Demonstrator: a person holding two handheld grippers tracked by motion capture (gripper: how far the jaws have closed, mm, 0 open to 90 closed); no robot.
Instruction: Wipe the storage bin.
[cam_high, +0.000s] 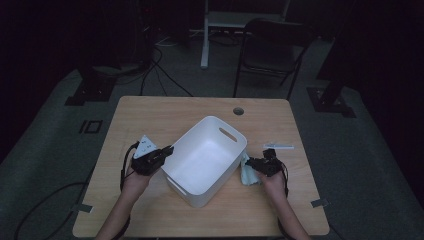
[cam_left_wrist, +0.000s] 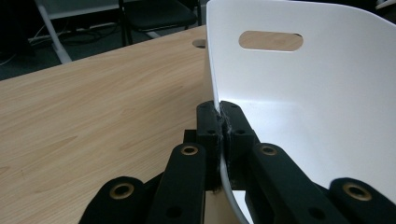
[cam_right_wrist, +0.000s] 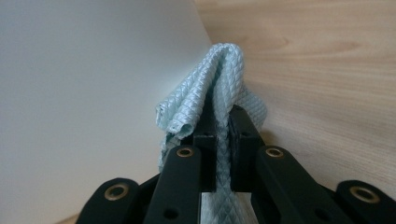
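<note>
A white plastic bin (cam_high: 202, 159) with handle slots sits at an angle in the middle of the wooden table (cam_high: 165, 112). My left gripper (cam_high: 169, 150) is shut on the bin's left rim; in the left gripper view its jaws pinch the thin white wall (cam_left_wrist: 223, 122) of the bin (cam_left_wrist: 303, 93). My right gripper (cam_high: 251, 163) is beside the bin's right wall, shut on a pale blue quilted cloth (cam_high: 246, 172). In the right gripper view the folded cloth (cam_right_wrist: 210, 88) bunches up between the jaws, close against the bin wall (cam_right_wrist: 84, 93).
A small white strip (cam_high: 279, 146) lies on the table behind the right gripper. A round cable hole (cam_high: 238, 111) is near the table's far edge. A dark chair (cam_high: 272, 52) and a desk leg stand beyond the table, with cables on the floor.
</note>
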